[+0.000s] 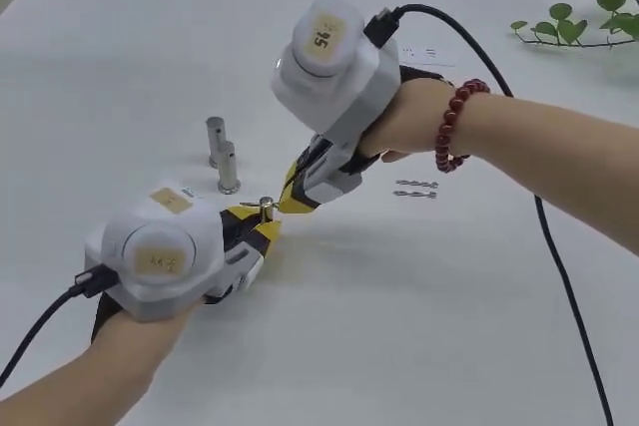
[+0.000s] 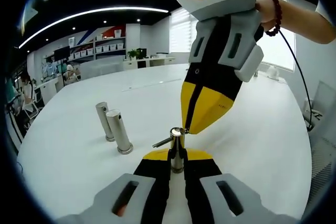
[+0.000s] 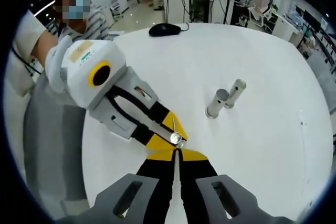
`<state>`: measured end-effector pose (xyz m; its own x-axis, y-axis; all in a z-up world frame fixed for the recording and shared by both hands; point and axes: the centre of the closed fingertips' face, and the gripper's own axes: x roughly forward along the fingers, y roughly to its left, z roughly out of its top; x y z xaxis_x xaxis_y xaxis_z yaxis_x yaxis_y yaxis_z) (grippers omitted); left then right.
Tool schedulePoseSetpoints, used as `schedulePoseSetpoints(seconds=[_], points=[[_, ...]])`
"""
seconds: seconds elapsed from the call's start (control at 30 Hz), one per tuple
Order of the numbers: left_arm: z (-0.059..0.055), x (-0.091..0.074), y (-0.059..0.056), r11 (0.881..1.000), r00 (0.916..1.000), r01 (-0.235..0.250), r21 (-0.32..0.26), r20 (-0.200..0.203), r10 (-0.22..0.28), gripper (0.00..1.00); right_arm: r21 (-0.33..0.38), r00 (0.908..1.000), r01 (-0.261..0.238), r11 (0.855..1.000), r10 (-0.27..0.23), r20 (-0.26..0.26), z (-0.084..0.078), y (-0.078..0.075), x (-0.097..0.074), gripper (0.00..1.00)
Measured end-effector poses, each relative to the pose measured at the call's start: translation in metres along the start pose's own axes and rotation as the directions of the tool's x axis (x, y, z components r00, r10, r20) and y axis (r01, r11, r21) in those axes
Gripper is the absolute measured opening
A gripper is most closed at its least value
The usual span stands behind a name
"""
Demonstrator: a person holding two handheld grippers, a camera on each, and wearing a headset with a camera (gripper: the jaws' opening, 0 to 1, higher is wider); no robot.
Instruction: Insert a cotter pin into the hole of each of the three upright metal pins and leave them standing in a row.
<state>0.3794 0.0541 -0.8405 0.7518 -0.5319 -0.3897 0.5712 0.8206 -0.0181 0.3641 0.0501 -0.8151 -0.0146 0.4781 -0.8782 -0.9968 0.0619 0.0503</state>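
Bright even light, soft shadows, fisheye edges

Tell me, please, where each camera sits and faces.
Head view: from the headset, down at the table; forearms, left gripper, right gripper show.
Left gripper view: along the left gripper's jaws, shut on a metal pin; right gripper above.
Right gripper view: along the right gripper's jaws, shut on the cotter pin, facing the left gripper.
Gripper views share that pin, two free pins.
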Motion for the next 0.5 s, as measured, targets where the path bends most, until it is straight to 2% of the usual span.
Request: schedulePoseSetpoints(seconds=[0.33,0.5], points=[[-0.0012,0.0005,-0.0001,1.0,0.9998,-0.017,0.005,-0.007,0.017,0.07,0.007,1.0,-0.005,1.0,0.005,0.006,-0.0007,0.0015,0.002,0.06],[-0.007,0.0013,-0.0002,1.0,0.999,-0.024,0.009,-0.037,0.024,0.07,0.007,0.9999,-0.008,1.0,0.008,0.009,-0.0018,0.0024,0.004,0.1]])
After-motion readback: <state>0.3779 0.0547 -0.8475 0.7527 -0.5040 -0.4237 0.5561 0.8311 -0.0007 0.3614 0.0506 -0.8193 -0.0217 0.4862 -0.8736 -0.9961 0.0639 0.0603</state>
